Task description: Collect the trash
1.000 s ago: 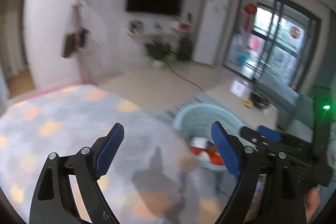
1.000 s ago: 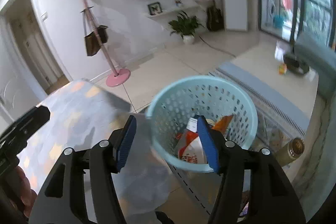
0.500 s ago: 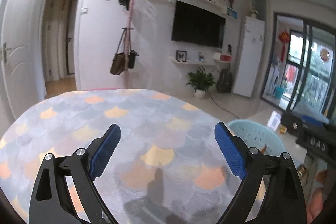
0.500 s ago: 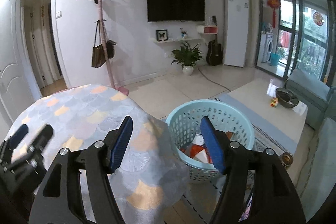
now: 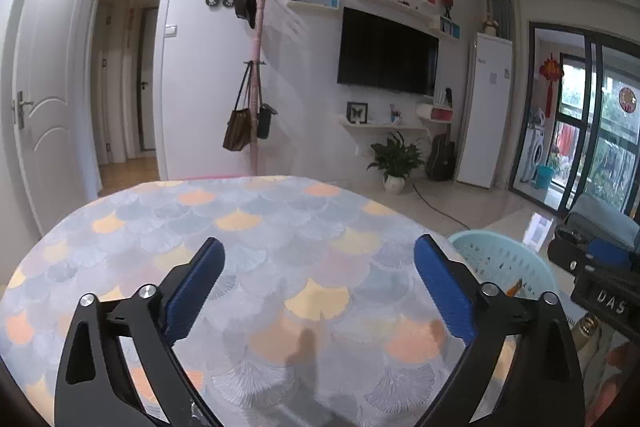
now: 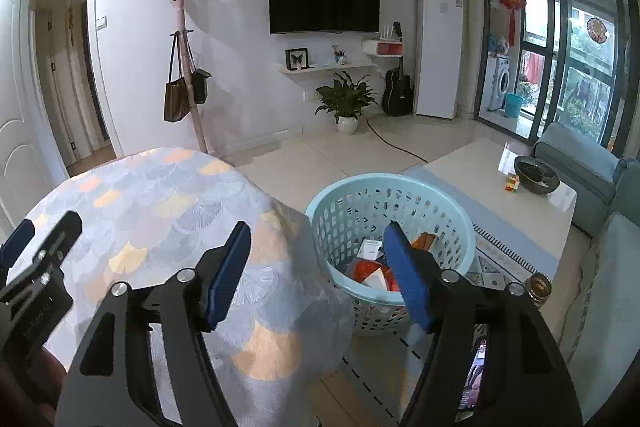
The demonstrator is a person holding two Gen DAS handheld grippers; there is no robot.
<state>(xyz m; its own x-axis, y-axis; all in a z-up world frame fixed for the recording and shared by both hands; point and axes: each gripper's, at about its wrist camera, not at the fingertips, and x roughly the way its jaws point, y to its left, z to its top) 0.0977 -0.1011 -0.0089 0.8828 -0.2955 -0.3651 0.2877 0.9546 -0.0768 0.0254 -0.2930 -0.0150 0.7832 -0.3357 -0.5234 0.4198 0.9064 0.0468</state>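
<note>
Left hand-held gripper (image 5: 320,287): jaws spread wide, just been opening, nothing between them, above the bare patterned desk (image 5: 248,227).
Right hand-held gripper (image 6: 316,271): released too, jaws just been widening, empty, at the desk's edge beside the basket (image 6: 348,195).
Trash (image 6: 372,267): wrappers lying in the basket on the floor.
Risk: the cloth overhangs near the rim; a careless sweep could snag it or tip the light basket.
Count: two grippers, one basket, one desk, no trash visible on top.
</note>
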